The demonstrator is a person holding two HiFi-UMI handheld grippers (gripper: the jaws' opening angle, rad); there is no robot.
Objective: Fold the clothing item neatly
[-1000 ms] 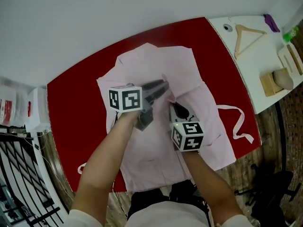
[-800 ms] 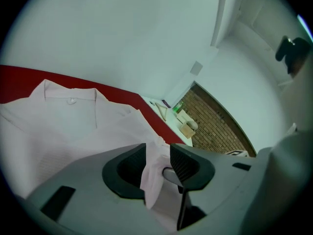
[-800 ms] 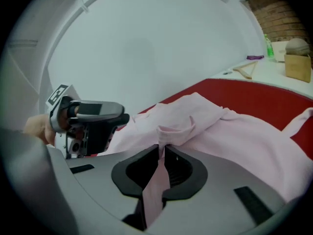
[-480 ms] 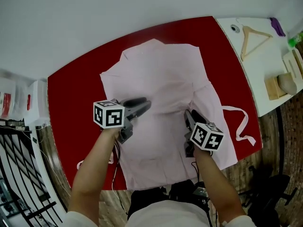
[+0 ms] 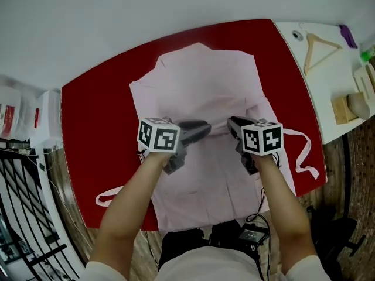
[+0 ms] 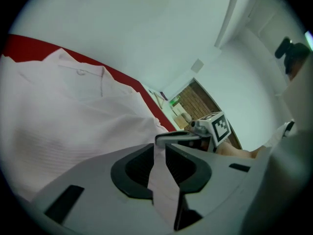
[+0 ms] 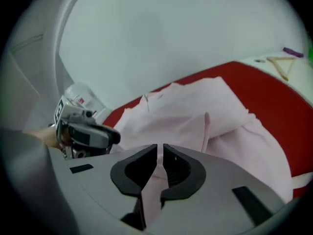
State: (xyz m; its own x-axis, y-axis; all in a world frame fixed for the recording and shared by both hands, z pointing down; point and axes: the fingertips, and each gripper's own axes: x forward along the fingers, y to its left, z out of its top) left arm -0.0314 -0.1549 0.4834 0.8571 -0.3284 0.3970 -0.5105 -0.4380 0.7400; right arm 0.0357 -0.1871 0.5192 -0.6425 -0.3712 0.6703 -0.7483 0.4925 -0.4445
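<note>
Your left tool [image 6: 157, 155] and right tool [image 7: 160, 163] have just clamped thin pinches of pink garment [image 5: 202, 81]; uneven pulling may slip them.

One pink garment [image 5: 205, 92] with two straps [image 5: 302, 151]. One red table [image 5: 94, 122]. Two grippers: left gripper [image 5: 206, 127], right gripper [image 5: 231, 122]. Two marker cubes [image 5: 158, 136], one behind each set of fingers. One white side table [image 5: 328, 86] right of the right fingers, carrying one wooden hanger [image 5: 319, 47], one purple item [image 5: 348, 35] and one wooden block [image 5: 341, 107].
</note>
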